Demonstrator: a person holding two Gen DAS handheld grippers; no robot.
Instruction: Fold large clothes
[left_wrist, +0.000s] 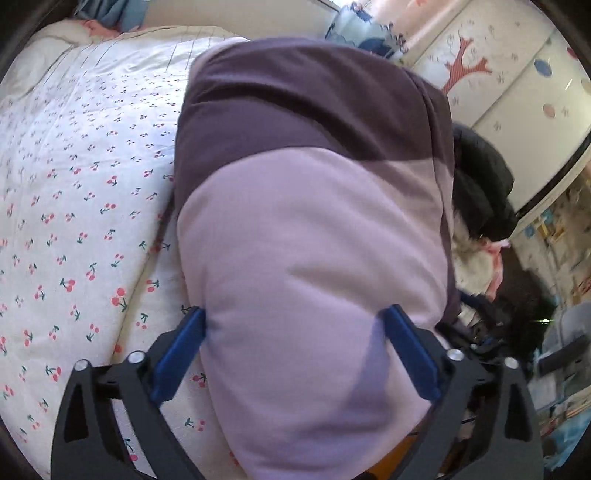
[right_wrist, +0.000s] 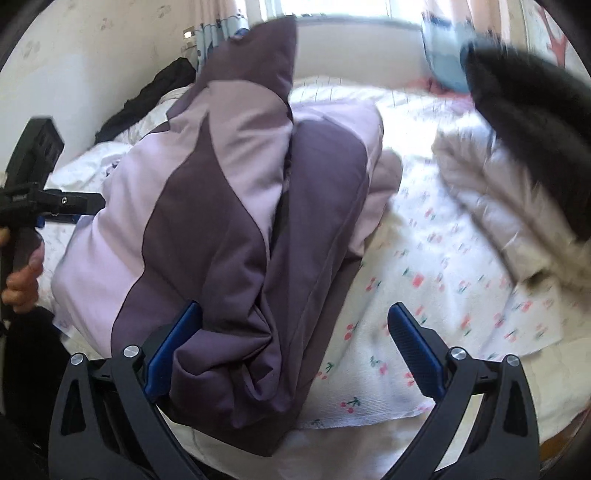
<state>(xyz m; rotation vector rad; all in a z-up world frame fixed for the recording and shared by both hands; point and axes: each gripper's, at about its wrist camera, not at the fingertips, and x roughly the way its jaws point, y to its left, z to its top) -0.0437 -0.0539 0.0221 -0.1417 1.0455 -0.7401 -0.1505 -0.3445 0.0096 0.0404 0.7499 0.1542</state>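
A padded jacket in lilac and dark purple lies folded into a bundle on the cherry-print bedsheet. My left gripper is open, its blue fingers on either side of the lilac end of the bundle. In the right wrist view the same jacket lies bunched, dark purple folds nearest. My right gripper is open over the jacket's near corner; its left finger touches the fabric and its right finger is over the sheet. The left gripper's body shows at the far left, held by a hand.
A black garment lies beyond the jacket by the wall. A cream fur-trimmed garment and a dark garment lie on the bed's right side. A wardrobe with a tree print stands nearby. Clutter sits off the bed's edge.
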